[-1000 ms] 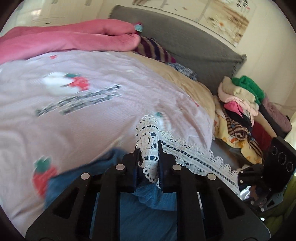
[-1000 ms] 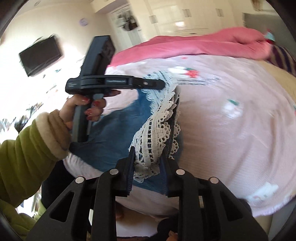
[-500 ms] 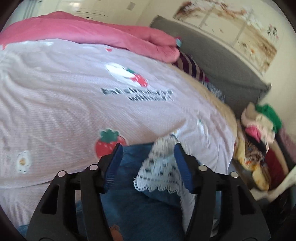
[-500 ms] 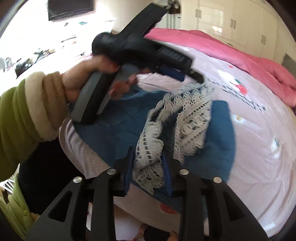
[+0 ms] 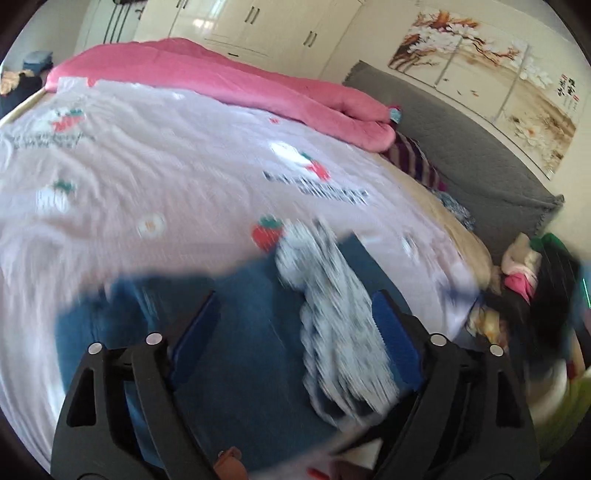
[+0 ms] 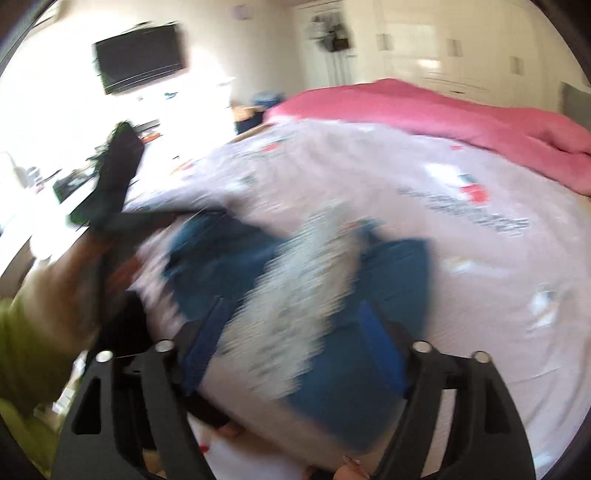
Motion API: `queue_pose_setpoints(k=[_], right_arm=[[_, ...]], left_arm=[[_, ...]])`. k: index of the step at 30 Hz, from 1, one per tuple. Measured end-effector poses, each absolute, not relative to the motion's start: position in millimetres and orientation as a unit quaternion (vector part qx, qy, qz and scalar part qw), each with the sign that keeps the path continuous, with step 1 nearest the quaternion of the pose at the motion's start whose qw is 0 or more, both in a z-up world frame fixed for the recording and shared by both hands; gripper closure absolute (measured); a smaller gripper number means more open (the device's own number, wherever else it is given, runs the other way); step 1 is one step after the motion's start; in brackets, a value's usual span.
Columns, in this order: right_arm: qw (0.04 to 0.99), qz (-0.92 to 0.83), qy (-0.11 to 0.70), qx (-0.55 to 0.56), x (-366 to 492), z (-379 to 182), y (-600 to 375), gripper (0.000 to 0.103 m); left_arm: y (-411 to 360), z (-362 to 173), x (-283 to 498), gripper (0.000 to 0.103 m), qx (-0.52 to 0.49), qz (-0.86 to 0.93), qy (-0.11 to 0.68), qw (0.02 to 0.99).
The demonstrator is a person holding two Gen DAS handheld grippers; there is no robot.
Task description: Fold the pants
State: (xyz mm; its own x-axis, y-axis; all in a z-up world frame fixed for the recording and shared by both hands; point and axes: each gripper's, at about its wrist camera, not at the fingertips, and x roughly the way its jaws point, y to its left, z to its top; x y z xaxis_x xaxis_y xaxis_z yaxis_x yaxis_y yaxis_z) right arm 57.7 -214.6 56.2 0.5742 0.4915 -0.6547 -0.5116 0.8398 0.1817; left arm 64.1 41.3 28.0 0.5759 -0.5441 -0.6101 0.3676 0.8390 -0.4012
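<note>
- Left wrist view: low and close over the pants [image 5: 240,354], looking along the left gripper [image 5: 291,314] across the bed [image 5: 166,177] toward the grey headboard [image 5: 461,155] and wardrobes [image 5: 258,22].
- Right wrist view: equally close behind the right gripper [image 6: 291,321], facing the wall TV [image 6: 142,57]; heavy blur.
- Shared: pants, printed sheet [image 6: 480,258], pink quilt [image 6: 424,107].
</note>
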Motion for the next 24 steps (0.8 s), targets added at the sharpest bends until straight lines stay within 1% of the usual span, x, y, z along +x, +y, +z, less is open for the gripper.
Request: queue_pose_setpoints(k=[1, 2, 3, 5, 8, 12, 13, 14, 15, 16, 17, 18, 19, 20, 24], right_arm=[[0.884, 0.283, 0.373, -0.002, 72, 58, -217, 0.024], [0.877, 0.288, 0.386, 0.012, 87, 61, -215, 0.020], [0.864, 0.298, 0.404, 0.025, 107, 62, -209, 0.018], [0.847, 0.304, 0.435, 0.039, 148, 60, -193, 0.018], [0.823, 0.300, 0.482, 0.009, 188, 51, -160, 0.017], [0.797, 0.265, 0.543, -0.019, 205, 27, -133, 0.017], [0.793, 0.256, 0.553, -0.030, 207, 20, -128, 0.017], [0.790, 0.254, 0.557, -0.039, 204, 15, -127, 0.030], [0.788, 0.254, 0.559, -0.043, 204, 11, -125, 0.060], [0.783, 0.259, 0.564, -0.041, 204, 7, -124, 0.073], [0.784, 0.261, 0.562, -0.037, 203, 4, -125, 0.079], [0.792, 0.261, 0.551, -0.033, 202, 5, -128, 0.082], [0.799, 0.258, 0.542, -0.028, 199, 7, -132, 0.082], [0.807, 0.253, 0.533, -0.020, 196, 10, -138, 0.083], [0.842, 0.214, 0.495, 0.024, 185, 30, -171, 0.084]], left_arm=[[37, 26, 55, 0.026, -0.113, -0.259, 0.383, 0.879], [30, 22, 45, 0.026, -0.108, -0.261, 0.388, 0.878], [22, 19, 39, 0.026, -0.105, -0.264, 0.391, 0.876], [8, 15, 33, 0.026, -0.094, -0.273, 0.400, 0.870], [-12, 9, 31, 0.026, -0.072, -0.278, 0.405, 0.868], [-23, -7, 41, 0.026, -0.065, -0.252, 0.446, 0.856], [-22, -11, 43, 0.026, -0.071, -0.248, 0.455, 0.852], [-23, -14, 43, 0.026, -0.077, -0.249, 0.463, 0.847], [-24, -17, 44, 0.030, -0.081, -0.249, 0.471, 0.842], [-25, -19, 46, 0.043, -0.083, -0.246, 0.473, 0.842], [-26, -20, 46, 0.052, -0.083, -0.247, 0.476, 0.840], [-28, -21, 48, 0.069, -0.079, -0.245, 0.481, 0.838], [-28, -23, 50, 0.080, -0.080, -0.245, 0.485, 0.835], [-28, -25, 52, 0.094, -0.088, -0.250, 0.490, 0.830], [-35, -21, 56, 0.098, -0.096, -0.269, 0.484, 0.827]])
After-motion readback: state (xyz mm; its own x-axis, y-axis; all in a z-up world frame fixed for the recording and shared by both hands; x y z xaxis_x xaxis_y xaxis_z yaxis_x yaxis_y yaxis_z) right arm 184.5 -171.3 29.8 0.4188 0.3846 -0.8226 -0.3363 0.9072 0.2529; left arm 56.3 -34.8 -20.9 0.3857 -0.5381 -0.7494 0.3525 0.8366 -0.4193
